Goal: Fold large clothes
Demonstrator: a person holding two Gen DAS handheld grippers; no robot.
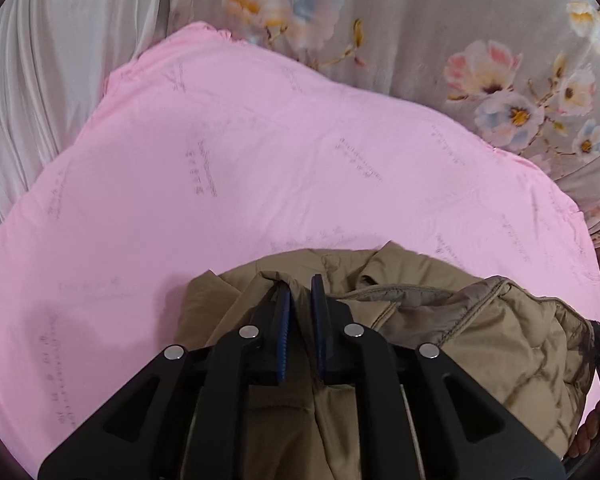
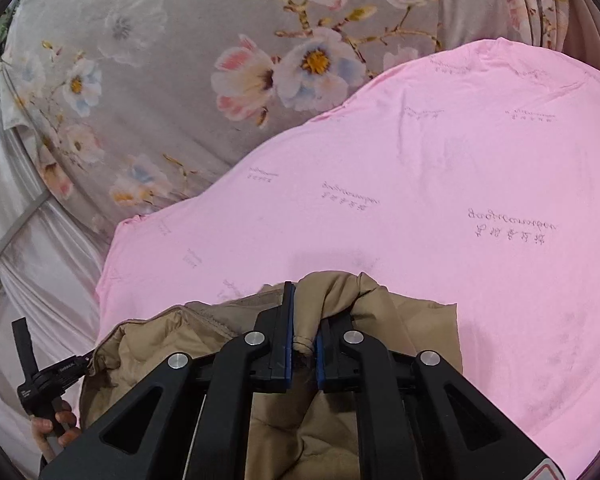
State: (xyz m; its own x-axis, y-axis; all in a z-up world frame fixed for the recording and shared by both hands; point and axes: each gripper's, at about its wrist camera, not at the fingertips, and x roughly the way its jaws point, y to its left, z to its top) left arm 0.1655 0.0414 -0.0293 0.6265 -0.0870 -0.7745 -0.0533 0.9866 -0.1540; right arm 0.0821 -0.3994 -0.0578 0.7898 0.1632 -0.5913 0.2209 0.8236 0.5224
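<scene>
Khaki jacket (image 1: 440, 320): a quilted, padded garment is lying bunched along the bottom centre of both wrist views, spreading from the fingers toward the lower right of the left view and the lower left of the right view (image 2: 148, 352)
Pink sheet (image 1: 220, 180): this printed cloth is filling the middle of each frame and is serving as the folding surface; it is reaching to the upper left in the left view and the upper right in the right view
Floral bedding (image 2: 160, 80): grey fabric with flowers is showing beyond the sheet across the top of both frames
Left gripper (image 1: 300, 296): its blue-padded fingers are standing narrowly apart with a fold of jacket fabric running up between them; by my reading they are pinching that edge lightly
Right gripper (image 2: 304, 312): its fingers are clenching a rolled hem of the jacket, which is bulging out above the pads
Key relation: each hand is gripping one end of the same edge, so the jacket's long axis is running across from one gripper to the other, with the bulk hanging below and between them
Likely next move: both edges appear to be heading forward over the sheet, and neither hand is looking nearer than the other
Person's hand (image 2: 54, 428): it is gripping the other tool's handle at the lower left of the right view
</scene>
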